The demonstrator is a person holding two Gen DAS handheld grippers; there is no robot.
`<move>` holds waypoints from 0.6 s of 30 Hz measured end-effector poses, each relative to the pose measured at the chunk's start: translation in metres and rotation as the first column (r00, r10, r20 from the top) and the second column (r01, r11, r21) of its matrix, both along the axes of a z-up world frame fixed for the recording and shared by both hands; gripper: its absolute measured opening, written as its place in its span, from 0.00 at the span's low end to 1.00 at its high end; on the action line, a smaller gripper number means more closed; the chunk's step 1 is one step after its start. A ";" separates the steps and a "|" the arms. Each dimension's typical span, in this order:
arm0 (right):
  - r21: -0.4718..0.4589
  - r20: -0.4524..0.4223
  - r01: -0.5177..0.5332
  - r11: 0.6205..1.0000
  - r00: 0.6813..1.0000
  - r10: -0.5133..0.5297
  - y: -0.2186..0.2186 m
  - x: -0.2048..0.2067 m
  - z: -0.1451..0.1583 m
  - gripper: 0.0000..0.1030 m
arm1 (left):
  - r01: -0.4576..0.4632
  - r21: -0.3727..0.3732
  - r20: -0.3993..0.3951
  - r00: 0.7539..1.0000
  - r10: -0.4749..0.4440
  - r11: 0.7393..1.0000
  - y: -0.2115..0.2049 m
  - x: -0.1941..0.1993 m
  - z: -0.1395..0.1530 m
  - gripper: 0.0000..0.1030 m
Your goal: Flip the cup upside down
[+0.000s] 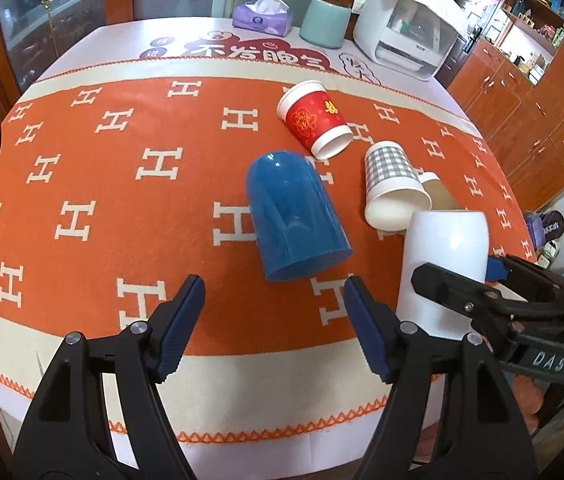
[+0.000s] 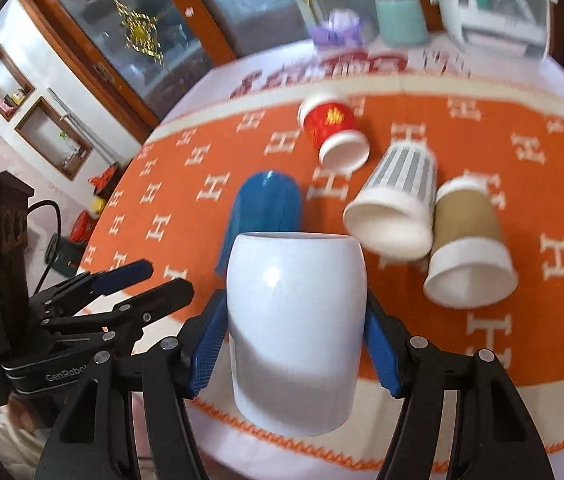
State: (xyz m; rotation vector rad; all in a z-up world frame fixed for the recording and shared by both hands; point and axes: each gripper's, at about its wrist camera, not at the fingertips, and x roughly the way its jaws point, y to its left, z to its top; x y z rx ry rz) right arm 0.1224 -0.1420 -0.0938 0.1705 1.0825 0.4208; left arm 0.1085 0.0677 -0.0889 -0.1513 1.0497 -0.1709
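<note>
Wood-cabinet room, and a bench (image 1: 81,364) covered in an orange H-pattern cloth. The right tool (image 2: 296,344) has its blue pads clamped on the smooth white ceramic cup (image 2: 296,320), mouth up, near the bench's front edge. The left tool (image 1: 273,328) hangs wide open, holding nothing. I'd say rotate the wrist slowly and keep the squeeze firm, since glazed ceramic is slippery. The blue plastic tumbler (image 1: 294,216) sits just behind, so I'd set it down toward the front edge.

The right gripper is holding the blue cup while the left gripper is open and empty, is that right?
Not quite. The right gripper holds the white cup, as the right wrist view shows. The blue cup sits on the tablecloth. The left gripper is open and empty.
</note>
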 end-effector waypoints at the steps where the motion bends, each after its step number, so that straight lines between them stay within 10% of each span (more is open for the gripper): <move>1: -0.014 0.041 0.008 1.000 0.999 -0.007 0.002 -0.004 0.001 0.62 | -0.007 0.003 0.006 1.000 0.007 1.000 0.000 0.000 -0.001 0.68; 13: -0.087 0.392 0.076 0.993 0.919 -0.036 0.015 -0.042 -0.045 0.62 | -0.089 0.001 0.065 0.994 0.089 0.996 0.008 -0.006 -0.010 0.68; 18: -0.067 0.397 0.096 0.993 0.916 -0.062 0.018 -0.040 -0.064 0.63 | -0.086 -0.017 0.070 0.994 0.087 0.996 0.005 -0.009 -0.015 0.68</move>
